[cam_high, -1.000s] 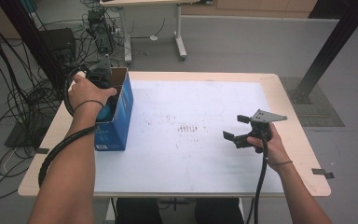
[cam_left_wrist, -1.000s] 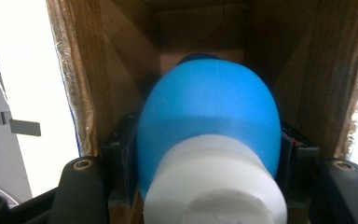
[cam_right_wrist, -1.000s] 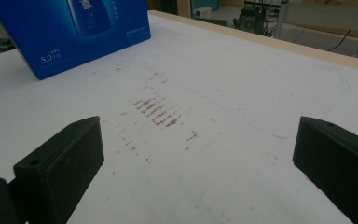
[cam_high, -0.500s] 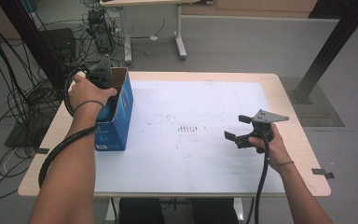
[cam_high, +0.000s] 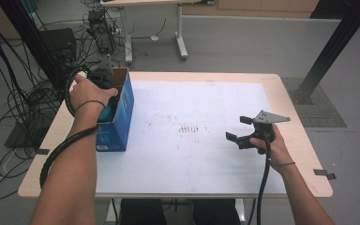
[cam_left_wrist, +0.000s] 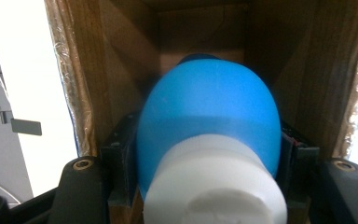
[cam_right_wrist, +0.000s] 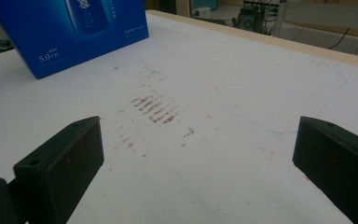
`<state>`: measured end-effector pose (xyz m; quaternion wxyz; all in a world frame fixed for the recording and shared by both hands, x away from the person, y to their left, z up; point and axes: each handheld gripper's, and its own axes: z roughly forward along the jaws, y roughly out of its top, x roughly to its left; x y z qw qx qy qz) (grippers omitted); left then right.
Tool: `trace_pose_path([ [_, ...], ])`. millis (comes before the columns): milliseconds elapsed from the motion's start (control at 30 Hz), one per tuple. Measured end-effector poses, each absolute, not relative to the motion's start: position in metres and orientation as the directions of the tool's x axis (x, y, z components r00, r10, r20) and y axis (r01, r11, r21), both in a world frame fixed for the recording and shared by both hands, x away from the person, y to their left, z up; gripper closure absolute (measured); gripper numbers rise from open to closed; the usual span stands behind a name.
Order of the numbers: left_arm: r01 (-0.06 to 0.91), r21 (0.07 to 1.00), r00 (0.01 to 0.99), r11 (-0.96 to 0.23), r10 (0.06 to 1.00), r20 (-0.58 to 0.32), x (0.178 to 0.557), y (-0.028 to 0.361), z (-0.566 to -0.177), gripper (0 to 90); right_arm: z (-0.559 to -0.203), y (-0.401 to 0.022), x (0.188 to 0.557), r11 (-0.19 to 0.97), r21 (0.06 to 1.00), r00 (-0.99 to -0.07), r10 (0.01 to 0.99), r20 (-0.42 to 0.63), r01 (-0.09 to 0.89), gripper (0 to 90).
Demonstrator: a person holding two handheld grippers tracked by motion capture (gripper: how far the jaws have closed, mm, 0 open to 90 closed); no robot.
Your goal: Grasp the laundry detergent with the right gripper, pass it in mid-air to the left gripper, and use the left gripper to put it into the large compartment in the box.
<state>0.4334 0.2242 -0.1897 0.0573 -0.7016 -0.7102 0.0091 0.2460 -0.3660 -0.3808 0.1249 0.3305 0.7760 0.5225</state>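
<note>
We're gripping a blue bottle w/ white cap (cam_left_wrist: 208, 135) in the left gripper (cam_high: 104, 79), inside the open blue carton (cam_high: 122, 112) at the table's (cam_high: 206, 183) far left. We're resting the right gripper (cam_high: 238, 132) near right, jaws wide apart, nothing btwn them.

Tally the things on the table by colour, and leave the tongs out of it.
Blue box: 1
Blue bottle with a white cap, inside that box: 1
White sheet covering the tabletop: 1
Total: 3
</note>
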Motion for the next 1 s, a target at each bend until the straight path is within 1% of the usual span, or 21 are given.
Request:
trace_pose_path([
  [800,0.995,-0.090,-0.026,0.031,0.998,0.055,0.4331,0.2298,-0.1902,36.8,-0.3843,-0.3645,0.2481,0.231,0.891,-0.750,0.641,0.163,0.391,1.8],
  [1000,0.995,-0.086,-0.038,0.041,0.998,0.044,0.4327,0.2322,-0.1895,33.2,-0.3852,-0.3645,0.2482,0.230,0.891,-0.750,0.641,0.164,0.391,1.8],
])
